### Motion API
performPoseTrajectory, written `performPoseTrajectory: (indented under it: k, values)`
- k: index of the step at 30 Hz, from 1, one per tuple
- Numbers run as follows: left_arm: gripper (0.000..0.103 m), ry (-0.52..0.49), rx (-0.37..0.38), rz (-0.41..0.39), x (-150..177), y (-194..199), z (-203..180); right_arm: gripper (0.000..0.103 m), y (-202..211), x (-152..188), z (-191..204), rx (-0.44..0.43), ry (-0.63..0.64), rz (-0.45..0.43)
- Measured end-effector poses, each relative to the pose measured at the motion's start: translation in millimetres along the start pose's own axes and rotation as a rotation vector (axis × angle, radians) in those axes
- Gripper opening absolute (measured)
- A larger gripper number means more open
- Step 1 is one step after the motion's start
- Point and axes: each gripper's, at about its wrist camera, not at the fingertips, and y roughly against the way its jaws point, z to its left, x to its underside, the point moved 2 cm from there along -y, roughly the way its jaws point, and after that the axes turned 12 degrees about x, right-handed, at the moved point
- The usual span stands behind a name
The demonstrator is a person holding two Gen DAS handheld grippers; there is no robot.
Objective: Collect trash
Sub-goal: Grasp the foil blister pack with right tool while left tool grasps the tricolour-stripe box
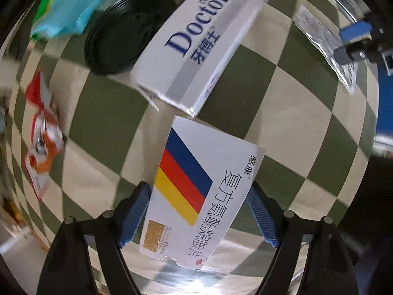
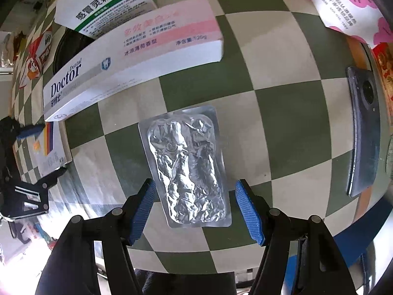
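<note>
The foil blister pack lay flat on the checkered tabletop, between the right gripper's spread jaws; its left pad looked to be at the pack's edge, the right pad stood clear, so nothing was pinched. The pack looked light and thin, crumpled foil in a stiffer flat rim, likely to buckle or slide under a squeeze, so the long edges near the lower end seemed the place to take it.

The medicine box with blue, red and yellow stripes lay flat near the tabletop's edge, its lower half between the left gripper's jaws, which were spread with the pads at or just beside its two long sides; I could not tell whether they pressed. It was probably an empty, light carton, stiff enough across its width but easily crushed.

Just beyond lay the long white toothpaste box, resting partly on a black lid. Well off to the right sat a dark phone.
</note>
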Motion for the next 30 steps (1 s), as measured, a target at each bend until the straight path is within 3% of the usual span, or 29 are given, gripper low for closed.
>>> performPoseTrajectory:
  k: [3, 5, 6, 9, 11, 13, 15, 17, 20, 21, 23, 26, 30]
  values:
    - [0.079, 0.177, 0.017, -0.039, 0, 2, -7, 0.069, 7, 1, -4, -0.001, -0.015, -0.022]
    - [0.079, 0.396, 0.041, -0.062, 6, 2, -5, 0.069, 11, 7, -9, -0.011, -0.028, -0.031]
    - [0.079, 0.574, 0.092, -0.069, 15, 0, -2, 0.069, 13, 8, -11, -0.015, -0.038, -0.044]
    - [0.080, 0.982, 0.265, -0.142, 45, -8, 4, 0.073, 18, 14, -16, 0.012, -0.028, -0.069]
    - [0.080, 1.123, 0.315, -0.231, 56, -7, 1, 0.073, 14, 14, -14, 0.007, -0.021, -0.076]
    - [0.080, 1.133, 0.325, -0.269, 53, -6, -7, 0.080, 11, 13, -8, 0.020, -0.004, -0.090]
    - [0.080, 1.084, 0.295, -0.268, 44, -6, -17, 0.080, 11, 15, 1, 0.086, 0.031, -0.110]
    - [0.080, 1.016, 0.247, -0.247, 32, -7, -28, 0.069, 11, 19, 7, 0.147, 0.048, -0.134]
    - [0.079, 0.930, 0.140, -0.210, 19, -13, -49, 0.068, 14, 30, 16, 0.150, 0.090, -0.145]
    - [0.078, 0.923, 0.117, -0.231, 15, -11, -54, 0.067, 15, 36, 19, 0.145, 0.107, -0.143]
    - [0.070, 0.939, 0.119, -0.255, 7, -8, -63, 0.067, 14, 47, 25, 0.132, 0.140, -0.129]
    - [0.070, 0.957, 0.110, -0.279, 2, -8, -72, 0.068, 12, 67, 36, 0.142, 0.198, -0.123]
    - [0.070, 0.955, 0.103, -0.296, 6, -8, -72, 0.069, 13, 69, 36, 0.166, 0.191, -0.129]
